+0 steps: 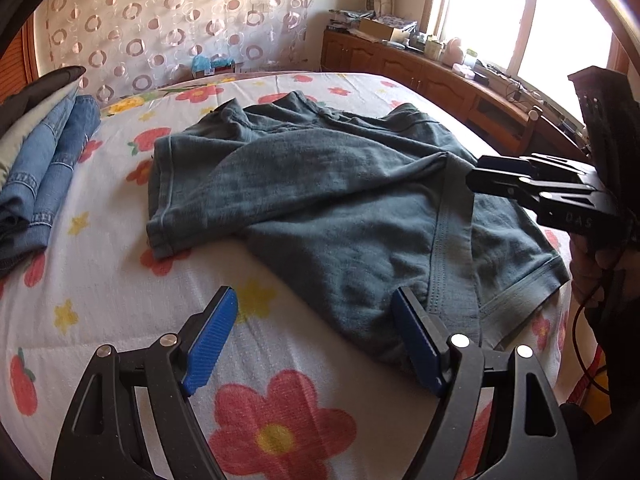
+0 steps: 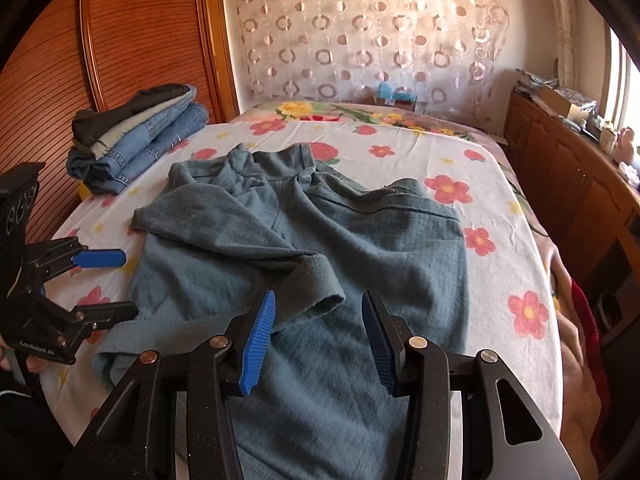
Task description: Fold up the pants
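Observation:
Crumpled teal-grey pants (image 1: 320, 200) (image 2: 360, 240) lie on the floral bed sheet (image 1: 100, 280) (image 2: 500, 240), with one leg thrown across the other. My left gripper (image 1: 315, 292) (image 2: 128, 284) stands open low over the near edge; its right finger overlaps the pants' edge and its left finger is over bare sheet. My right gripper (image 2: 319, 294) (image 1: 474, 172) is open, and the curled cuff (image 2: 320, 284) of the crossed leg lies just ahead of its tips. Its blue pads (image 2: 258, 340) do not press the cloth.
A stack of folded jeans and other clothes (image 1: 48, 152) (image 2: 136, 140) sits at the bed's far left by a wooden wardrobe (image 2: 120, 40). Wooden cabinets (image 1: 420, 68) (image 2: 580, 184) with clutter run along the right under a bright window. A hand (image 1: 592, 264) holds the right gripper.

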`<state>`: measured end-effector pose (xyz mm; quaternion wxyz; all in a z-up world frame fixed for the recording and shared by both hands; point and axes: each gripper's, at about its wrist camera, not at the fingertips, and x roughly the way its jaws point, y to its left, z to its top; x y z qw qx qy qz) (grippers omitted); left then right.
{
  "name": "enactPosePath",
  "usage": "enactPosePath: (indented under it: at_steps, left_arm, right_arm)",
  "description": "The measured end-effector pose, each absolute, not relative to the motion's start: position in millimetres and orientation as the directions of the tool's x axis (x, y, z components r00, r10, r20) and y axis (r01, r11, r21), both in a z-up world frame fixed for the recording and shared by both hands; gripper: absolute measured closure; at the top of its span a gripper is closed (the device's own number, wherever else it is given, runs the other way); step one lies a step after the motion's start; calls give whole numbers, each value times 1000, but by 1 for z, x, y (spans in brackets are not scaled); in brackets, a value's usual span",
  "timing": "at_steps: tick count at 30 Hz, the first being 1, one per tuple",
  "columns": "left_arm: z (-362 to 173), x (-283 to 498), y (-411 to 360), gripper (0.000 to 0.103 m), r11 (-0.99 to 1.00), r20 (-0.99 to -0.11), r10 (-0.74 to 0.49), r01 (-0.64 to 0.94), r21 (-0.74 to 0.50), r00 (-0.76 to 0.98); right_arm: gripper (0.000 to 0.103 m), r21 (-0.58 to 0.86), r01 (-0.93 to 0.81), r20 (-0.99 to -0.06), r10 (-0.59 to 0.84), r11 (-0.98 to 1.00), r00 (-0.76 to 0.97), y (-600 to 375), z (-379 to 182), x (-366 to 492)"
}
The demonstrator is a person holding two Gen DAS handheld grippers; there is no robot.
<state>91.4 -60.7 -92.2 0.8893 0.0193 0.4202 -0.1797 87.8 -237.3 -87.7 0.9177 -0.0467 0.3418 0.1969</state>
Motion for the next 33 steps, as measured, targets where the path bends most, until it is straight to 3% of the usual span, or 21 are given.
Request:
enactPosePath:
  at_steps: [8, 15, 28, 30, 33]
  left_arm:
    - [-94, 88, -63, 23, 935, -750, -292, 341, -94, 593]
    - [-93, 87, -61, 23, 935, -745, -298, 340, -102, 596]
    - [-93, 85, -62, 23, 936, -740, -291, 341, -88, 607]
    - [-93, 84, -60, 23, 936, -739, -294, 338, -95, 606]
    - [-90, 83, -53, 23, 936, -716, -323, 323, -143, 619]
  right_arm:
    - [56, 69, -406, -678, 341, 911, 651, -230, -92, 107]
    - [65, 95, -419, -693, 362, 903, 623, -228, -97, 114]
    - [65, 97, -407, -713, 349, 908, 609, -224, -95, 129]
    - [89, 107, -437, -723, 371, 893, 583, -221, -96, 128]
    - [95, 132, -473, -699, 420, 871, 579, -219, -89, 117]
